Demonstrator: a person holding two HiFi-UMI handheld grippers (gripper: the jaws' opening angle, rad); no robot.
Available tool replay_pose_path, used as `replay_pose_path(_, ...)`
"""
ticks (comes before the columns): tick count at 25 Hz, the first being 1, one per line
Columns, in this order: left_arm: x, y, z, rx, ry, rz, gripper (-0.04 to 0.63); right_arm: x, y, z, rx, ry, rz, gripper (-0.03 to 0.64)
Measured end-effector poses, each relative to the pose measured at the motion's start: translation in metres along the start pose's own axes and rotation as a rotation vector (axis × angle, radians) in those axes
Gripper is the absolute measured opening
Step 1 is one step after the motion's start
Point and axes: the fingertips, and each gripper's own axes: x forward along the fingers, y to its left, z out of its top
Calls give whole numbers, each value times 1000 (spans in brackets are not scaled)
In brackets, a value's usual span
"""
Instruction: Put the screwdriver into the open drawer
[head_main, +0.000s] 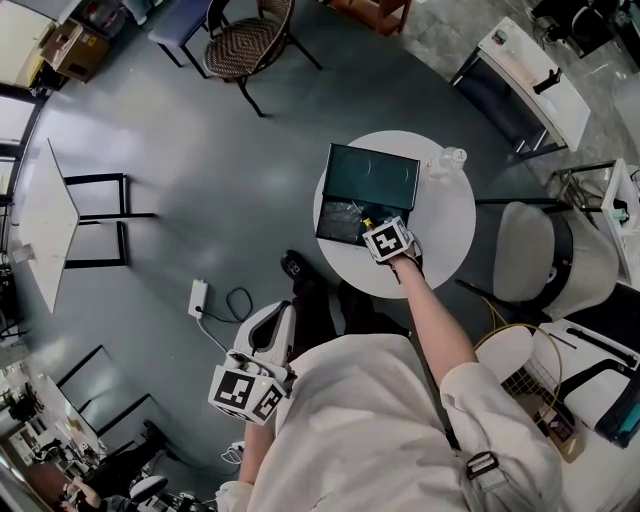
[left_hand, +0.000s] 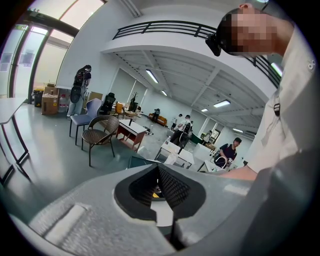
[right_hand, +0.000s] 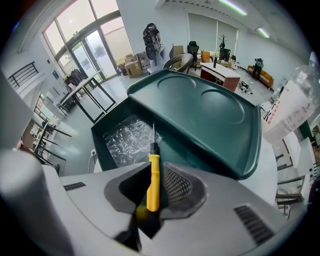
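The right hand-held gripper (right_hand: 153, 192) is clamped on the yellow handle of the screwdriver (right_hand: 153, 172). The tip points forward over the open drawer (right_hand: 96, 142) at centre left of the frame, so a release there would likely drop it inside. The drawer juts from a green box (head_main: 375, 175) on the round tabletop (head_main: 450, 225). The left hand-held gripper (head_main: 250, 392), jaws together and empty, hangs at lower left, out of the way.
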Motion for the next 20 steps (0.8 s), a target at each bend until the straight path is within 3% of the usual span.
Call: replay_pose_path(20,18,-21,13,70,0,-103,12,-83,3,13,41,-279,-17,52)
